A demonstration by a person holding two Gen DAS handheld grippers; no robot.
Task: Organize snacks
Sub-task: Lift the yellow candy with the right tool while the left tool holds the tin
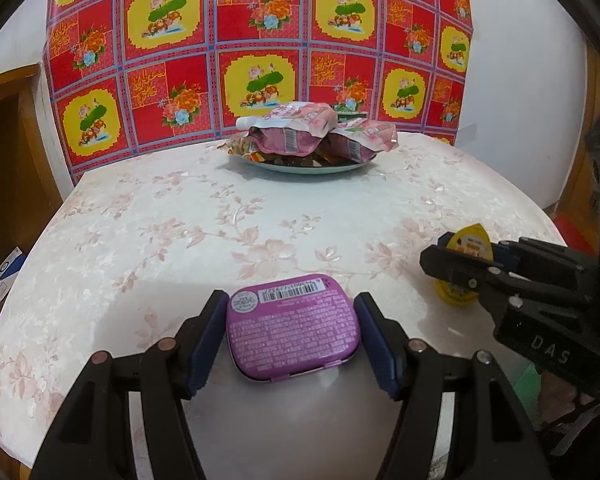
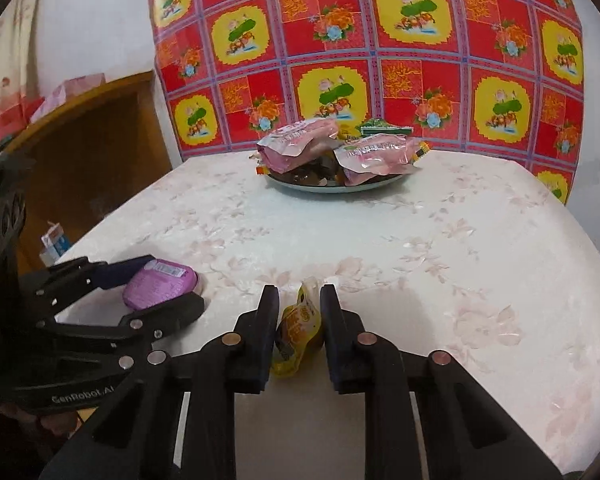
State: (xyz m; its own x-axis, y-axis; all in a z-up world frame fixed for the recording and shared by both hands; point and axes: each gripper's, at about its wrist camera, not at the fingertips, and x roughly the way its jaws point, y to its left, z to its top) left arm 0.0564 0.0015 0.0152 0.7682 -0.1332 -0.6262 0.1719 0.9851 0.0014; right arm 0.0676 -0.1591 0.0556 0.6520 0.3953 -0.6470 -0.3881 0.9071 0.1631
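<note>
A purple tin (image 1: 292, 326) lies on the table between the fingers of my left gripper (image 1: 291, 312). The fingers stand on both sides of it with small gaps, so the gripper is open. The tin also shows in the right wrist view (image 2: 160, 283). My right gripper (image 2: 299, 300) is closed around a yellow jelly cup (image 2: 298, 330), its pads touching the cup's sides. The cup shows in the left wrist view (image 1: 470, 248). A plate (image 1: 300, 167) at the far side holds pink snack bags (image 1: 288, 132).
The table has a white floral cloth (image 1: 260, 220). A red and yellow patterned sheet (image 1: 260, 40) hangs behind it. A wooden cabinet (image 2: 88, 152) stands to the left. A small blue and white carton (image 2: 54, 244) sits beyond the table's left edge.
</note>
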